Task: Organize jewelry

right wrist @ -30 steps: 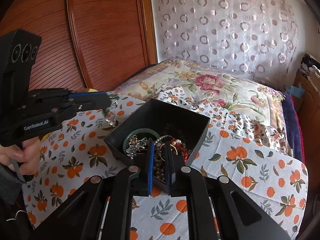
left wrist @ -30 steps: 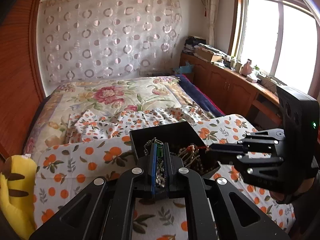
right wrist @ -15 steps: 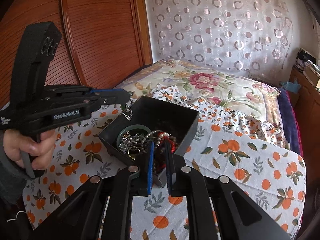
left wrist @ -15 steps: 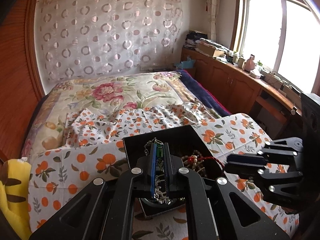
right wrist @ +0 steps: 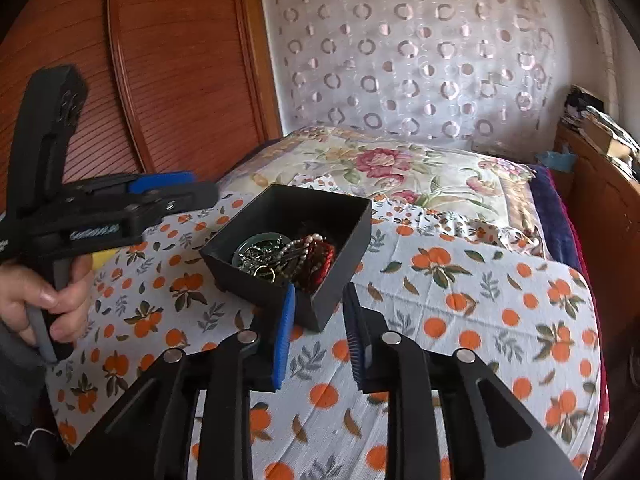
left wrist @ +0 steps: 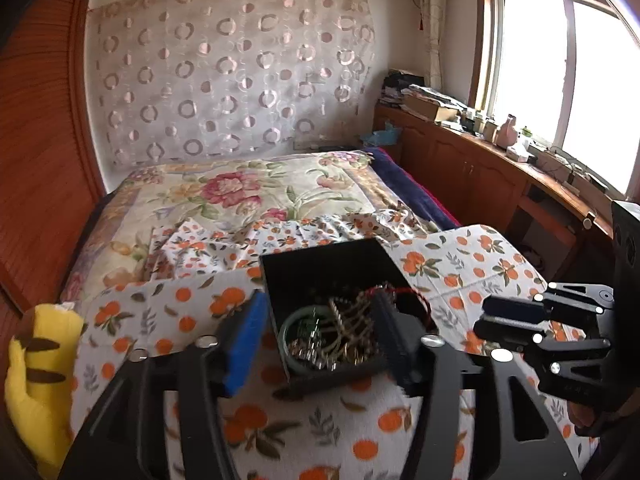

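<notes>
A black open box [left wrist: 320,264] stands on the orange-print cloth, holding a green bangle [left wrist: 298,318], a silver chain, pearl beads and a red cord in a heap [right wrist: 286,256]. My left gripper [left wrist: 320,322] hovers at the box's near side with its jaws opening; the box's front shows between them and nothing is gripped. My right gripper [right wrist: 319,296] sits just back from the box's [right wrist: 360,232] near corner, jaws opening, pads touching nothing. Each gripper shows in the other's view: the left gripper [right wrist: 172,192] and the right gripper [left wrist: 486,318].
The orange-print cloth [right wrist: 480,320] covers the bed's near end, with a floral bedspread [left wrist: 240,196] behind it. A yellow plush toy [left wrist: 36,384] lies at the left edge. A person's hand [right wrist: 40,292] holds the left gripper. Wooden cabinets [left wrist: 480,168] with clutter run under the window.
Both grippers were shut on jewelry over the box, the left on the silver chain, the right on a bead strand. Now both stand open, the pieces lie in the box, and the right has drawn back.
</notes>
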`<state>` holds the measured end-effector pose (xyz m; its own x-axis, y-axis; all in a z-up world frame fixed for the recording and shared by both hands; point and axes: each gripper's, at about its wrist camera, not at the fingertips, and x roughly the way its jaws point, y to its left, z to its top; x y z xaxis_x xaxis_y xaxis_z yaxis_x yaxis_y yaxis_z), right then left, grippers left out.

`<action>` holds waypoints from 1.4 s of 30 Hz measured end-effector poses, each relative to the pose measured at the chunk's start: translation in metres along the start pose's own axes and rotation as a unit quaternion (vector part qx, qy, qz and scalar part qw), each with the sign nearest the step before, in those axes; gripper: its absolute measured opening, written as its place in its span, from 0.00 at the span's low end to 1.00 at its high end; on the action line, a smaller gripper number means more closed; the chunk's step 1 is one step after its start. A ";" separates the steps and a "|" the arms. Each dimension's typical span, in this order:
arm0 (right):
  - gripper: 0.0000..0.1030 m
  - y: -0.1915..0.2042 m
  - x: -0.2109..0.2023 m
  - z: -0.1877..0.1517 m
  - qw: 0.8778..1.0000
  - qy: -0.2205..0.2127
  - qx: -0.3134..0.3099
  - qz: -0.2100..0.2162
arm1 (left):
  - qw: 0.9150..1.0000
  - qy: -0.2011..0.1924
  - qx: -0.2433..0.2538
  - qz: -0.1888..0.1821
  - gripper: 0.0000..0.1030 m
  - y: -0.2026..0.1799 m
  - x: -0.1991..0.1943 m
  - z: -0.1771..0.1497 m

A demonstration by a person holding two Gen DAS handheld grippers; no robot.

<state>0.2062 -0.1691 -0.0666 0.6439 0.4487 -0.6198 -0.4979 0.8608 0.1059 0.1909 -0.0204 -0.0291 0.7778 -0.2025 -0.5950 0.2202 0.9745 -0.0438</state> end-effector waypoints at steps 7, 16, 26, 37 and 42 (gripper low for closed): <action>0.82 0.012 -0.035 -0.012 0.998 -0.040 0.027 -0.046 | 0.999 -0.022 -0.004 0.045 0.92 -0.007 -0.048 -0.022; 0.98 0.035 -0.092 -0.026 0.989 -0.102 0.051 -0.090 | 0.997 -0.035 -0.004 0.070 0.92 -0.019 -0.099 -0.053; 0.98 0.047 -0.123 -0.033 0.983 -0.134 0.058 -0.112 | 0.995 -0.052 -0.020 0.082 0.92 -0.019 -0.132 -0.065; 0.98 0.047 -0.124 -0.037 0.982 -0.139 0.058 -0.118 | 0.994 -0.062 -0.027 0.086 0.92 -0.019 -0.137 -0.067; 0.98 0.047 -0.124 -0.037 0.982 -0.138 0.058 -0.117 | 0.994 -0.062 -0.028 0.085 0.92 -0.019 -0.137 -0.068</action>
<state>0.0817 -0.1932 -0.0138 0.8733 0.2705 -0.4052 -0.2588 0.9622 0.0844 0.0400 -0.0047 -0.0007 0.8682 -0.0405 -0.4945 0.0481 0.9988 0.0028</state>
